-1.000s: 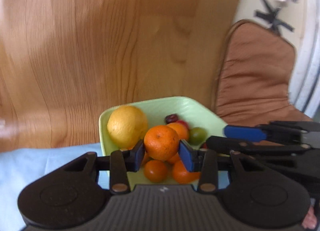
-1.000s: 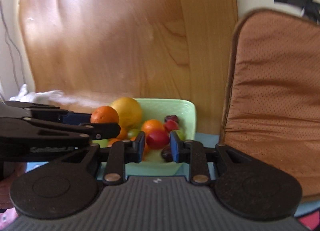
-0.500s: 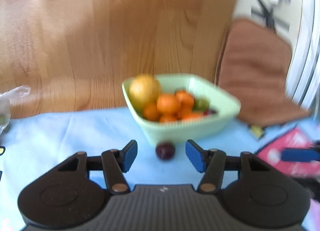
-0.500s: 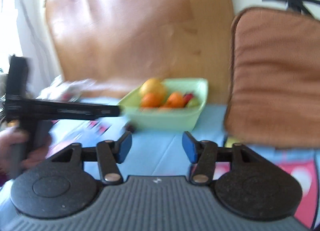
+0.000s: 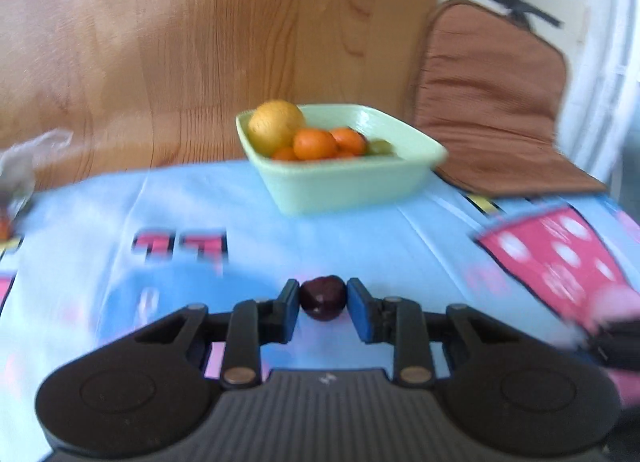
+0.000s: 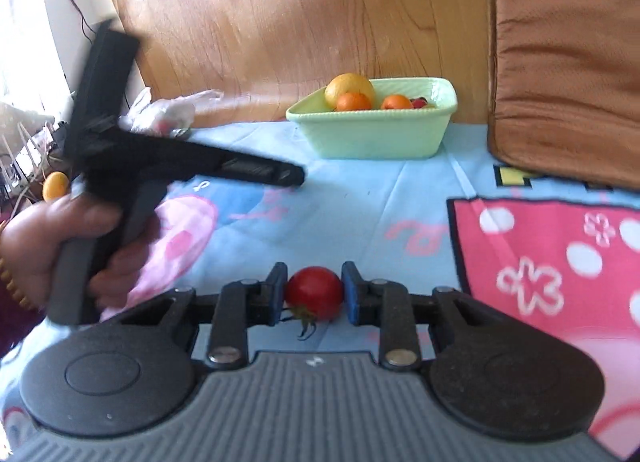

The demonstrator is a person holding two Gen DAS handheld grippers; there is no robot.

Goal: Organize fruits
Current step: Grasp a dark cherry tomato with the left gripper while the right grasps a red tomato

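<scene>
Between left gripper [image 5: 323, 304] pads, gripped: dark plum [image 5: 323, 297] low over cloth [image 5: 360, 234]; between right gripper [image 6: 314, 294] pads, clamped: red tomato [image 6: 314, 293]; farther back, against wood panel [image 5: 200, 42]: green bowl [image 5: 360, 182] with oranges [image 5: 315, 144].

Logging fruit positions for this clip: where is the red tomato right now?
In the right wrist view the red tomato sits low at centre between the right hand-held gripper fingers, over the blue tablecloth, well in front of the green bowl.
</scene>
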